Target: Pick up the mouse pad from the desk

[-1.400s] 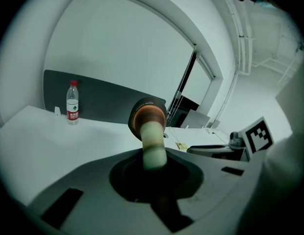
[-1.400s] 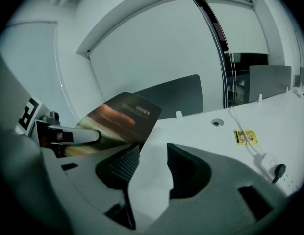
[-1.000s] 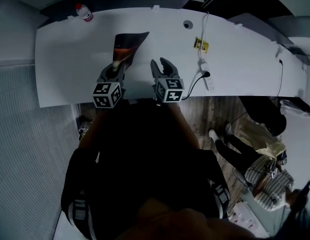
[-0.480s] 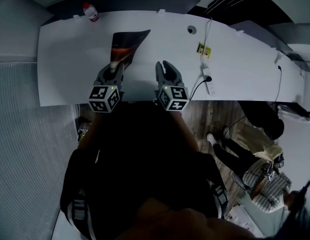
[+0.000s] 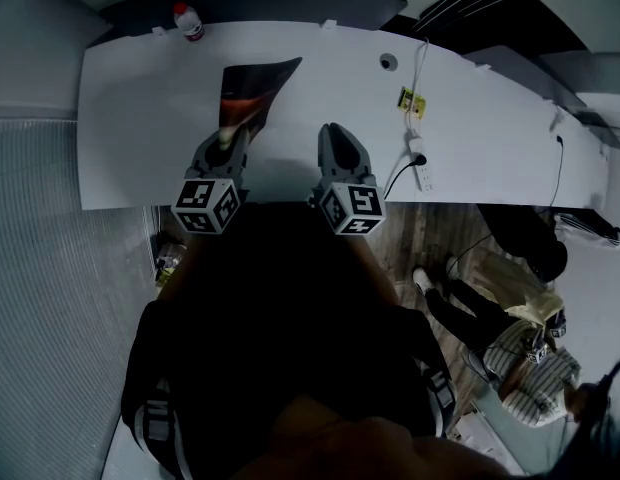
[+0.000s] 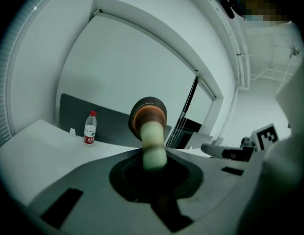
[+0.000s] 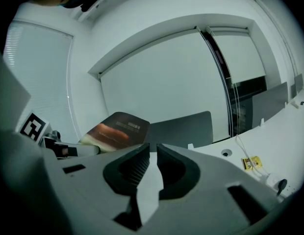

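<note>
Far to the left, at the back edge of the white desk (image 5: 130, 118), a small clear bottle (image 5: 187, 20) with a red cap stands upright. Next comes the mouse pad (image 5: 252, 90), dark with an orange-brown print. It is over the left half of the desk, raised off the surface and tilted, and its near edge is caught in the left gripper (image 5: 228, 138). That gripper's jaws are clamped tight on the pad, which from its own view curls up and away from them. Just beside it, apart from the pad, is the right gripper (image 5: 336, 133). Its jaws are closing, with only a narrow slit left and nothing between them. Further right on the desk are a round cable hole (image 5: 388, 61), a yellow tag (image 5: 408, 98) and a white power strip (image 5: 420, 164) near the front edge. On the floor at the far right a person (image 5: 520, 343) in a striped top is partly in view.
</note>
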